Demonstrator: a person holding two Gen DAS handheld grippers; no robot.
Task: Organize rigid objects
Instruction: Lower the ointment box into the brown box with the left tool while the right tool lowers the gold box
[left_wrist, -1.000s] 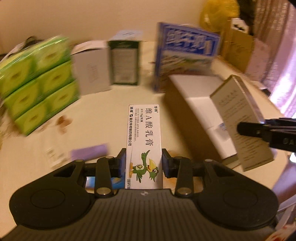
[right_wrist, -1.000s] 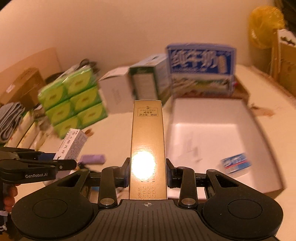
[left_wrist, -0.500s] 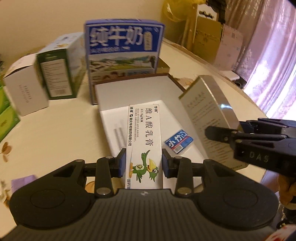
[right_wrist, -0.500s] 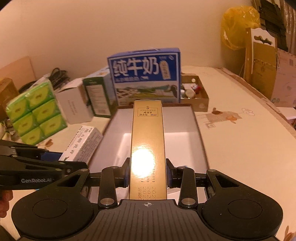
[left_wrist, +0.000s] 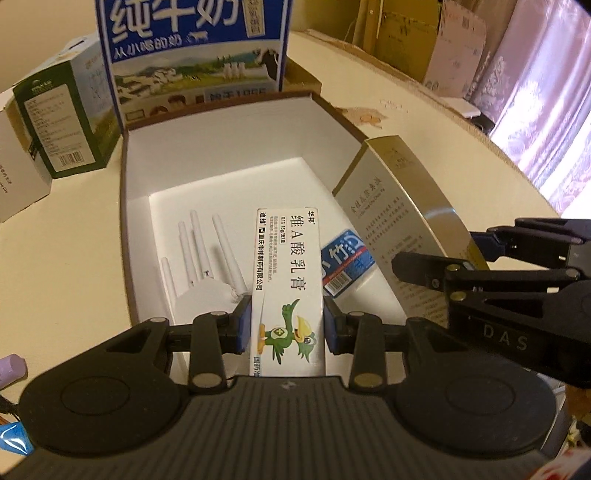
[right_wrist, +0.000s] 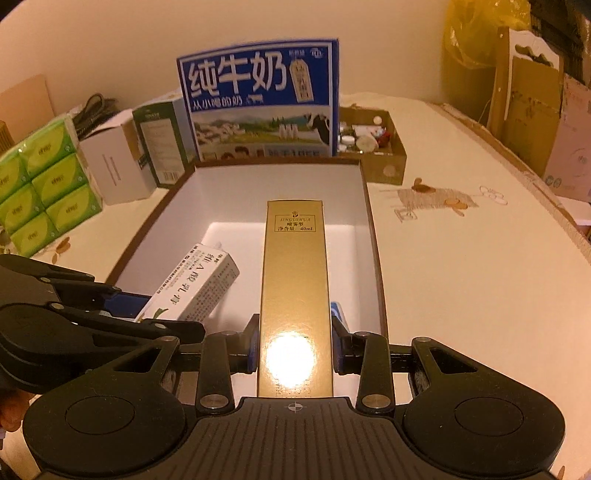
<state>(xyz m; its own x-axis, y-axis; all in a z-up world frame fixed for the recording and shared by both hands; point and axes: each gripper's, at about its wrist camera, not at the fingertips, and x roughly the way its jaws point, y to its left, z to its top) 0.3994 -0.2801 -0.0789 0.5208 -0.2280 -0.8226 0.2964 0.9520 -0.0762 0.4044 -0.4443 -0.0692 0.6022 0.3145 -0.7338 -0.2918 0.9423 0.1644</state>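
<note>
My left gripper (left_wrist: 288, 326) is shut on a white ointment box with a green bird (left_wrist: 288, 280) and holds it over the open white-lined tray box (left_wrist: 136, 173). My right gripper (right_wrist: 294, 350) is shut on a long gold box (right_wrist: 293, 280) and holds it over the same tray (right_wrist: 373, 236), to the right of the ointment box (right_wrist: 195, 284). The gold box (left_wrist: 399, 206) and right gripper (left_wrist: 517, 295) show in the left wrist view. A small blue-and-white packet (left_wrist: 345, 258) and a white router with antennas (left_wrist: 203, 258) lie inside the tray.
A blue milk carton (right_wrist: 258, 103) stands behind the tray. A green-and-white box (right_wrist: 162, 144), a white box (right_wrist: 114, 162) and green tissue packs (right_wrist: 40, 184) stand at left. A small cardboard box of bottles (right_wrist: 373, 144) sits at back right. Cardboard boxes (right_wrist: 535, 110) line the far right.
Both grippers have moved forward with their boxes and now hold them lower and closer over the tray. The grips have not changed.
</note>
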